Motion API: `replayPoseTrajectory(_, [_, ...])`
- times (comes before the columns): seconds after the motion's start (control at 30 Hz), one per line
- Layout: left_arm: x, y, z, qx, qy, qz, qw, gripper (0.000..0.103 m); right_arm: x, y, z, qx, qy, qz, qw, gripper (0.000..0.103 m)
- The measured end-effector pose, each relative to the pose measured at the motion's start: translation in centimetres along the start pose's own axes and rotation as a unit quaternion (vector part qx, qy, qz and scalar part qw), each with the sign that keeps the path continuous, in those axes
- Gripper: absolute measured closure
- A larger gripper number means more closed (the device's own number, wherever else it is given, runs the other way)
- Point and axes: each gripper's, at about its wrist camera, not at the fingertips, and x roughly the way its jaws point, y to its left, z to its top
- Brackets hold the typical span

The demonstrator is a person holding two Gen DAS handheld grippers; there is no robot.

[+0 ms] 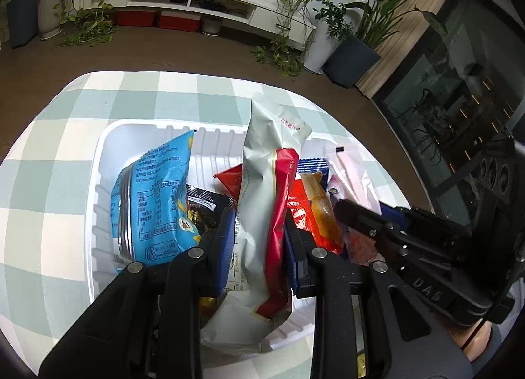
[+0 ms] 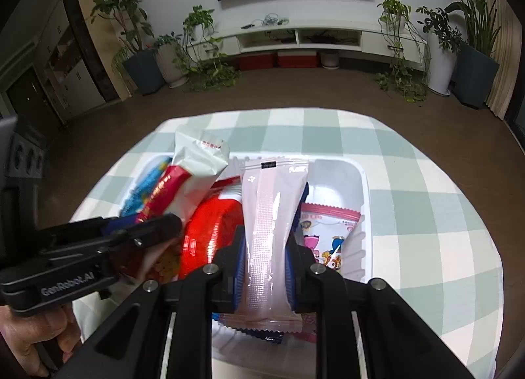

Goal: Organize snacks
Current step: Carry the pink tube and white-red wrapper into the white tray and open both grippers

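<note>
A white plastic bin on the checked tablecloth holds several snack packs. My left gripper is shut on a tall white-and-red snack bag, which stands upright over the middle of the bin. My right gripper is shut on a pale pink translucent packet, held upright over the bin's right half. In the right wrist view the left gripper and its white-and-red bag show at the left. In the left wrist view the right gripper reaches in from the right.
Inside the bin lie a blue bag, a red pack, an orange bar and a pink cartoon packet. The bin's far right corner is bare. A hand holds the left gripper. Green-white tablecloth surrounds the bin.
</note>
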Motion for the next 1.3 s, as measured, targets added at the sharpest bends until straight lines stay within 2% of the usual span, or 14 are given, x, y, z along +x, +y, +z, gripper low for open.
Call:
replayPoseTrajectory(0.23, [1.3, -0.1, 0.0, 0.016, 0.001, 0.014, 0.9998, 0.076, 1.8, -0.1, -0.8, -0.005, 0.012, -0.019, 1.0, 0.081])
replayPoseTrajectory(0.5, [3.0, -0.3, -0.6, 0.033, 0.013, 0.039, 0.9986, 0.076, 2.5, -0.4, -1.4, 0.001, 0.018, -0.014, 1.0, 0.08])
replayPoseTrajectory(0.8, [3.9, -0.2, -0.9, 0.055, 0.004, 0.056, 0.9969, 0.076, 2.8, -0.4, -2.3, 0.0, 0.006, -0.014, 1.0, 0.079])
replayPoseTrajectory(0.9, [3.9, -0.5, -0.9, 0.066, 0.002, 0.065, 0.9957, 0.076, 2.9, -0.3, -2.1, -0.002, 0.012, -0.016, 1.0, 0.073])
replayPoseTrajectory(0.93, [3.8, -0.7, -0.9, 0.072, 0.002, 0.069, 0.995, 0.075, 2.9, -0.2, -2.0, -0.002, 0.017, -0.016, 1.0, 0.065])
replayPoseTrajectory(1.1, [3.4, -1.0, -0.7, 0.076, -0.001, 0.081, 0.9938, 0.073, 2.6, 0.2, -2.4, -0.018, 0.016, -0.023, 0.999, 0.059])
replayPoseTrajectory(1.2, [2.6, -1.0, -0.7, 0.076, -0.011, 0.078, 0.994, 0.061, 1.9, 0.0, -2.3, -0.011, 0.007, -0.02, 1.0, 0.059])
replayPoseTrajectory(1.3, [1.4, -1.3, -0.6, 0.086, -0.024, 0.076, 0.9931, 0.044, 1.0, -0.2, -2.2, -0.006, -0.006, -0.018, 1.0, 0.058])
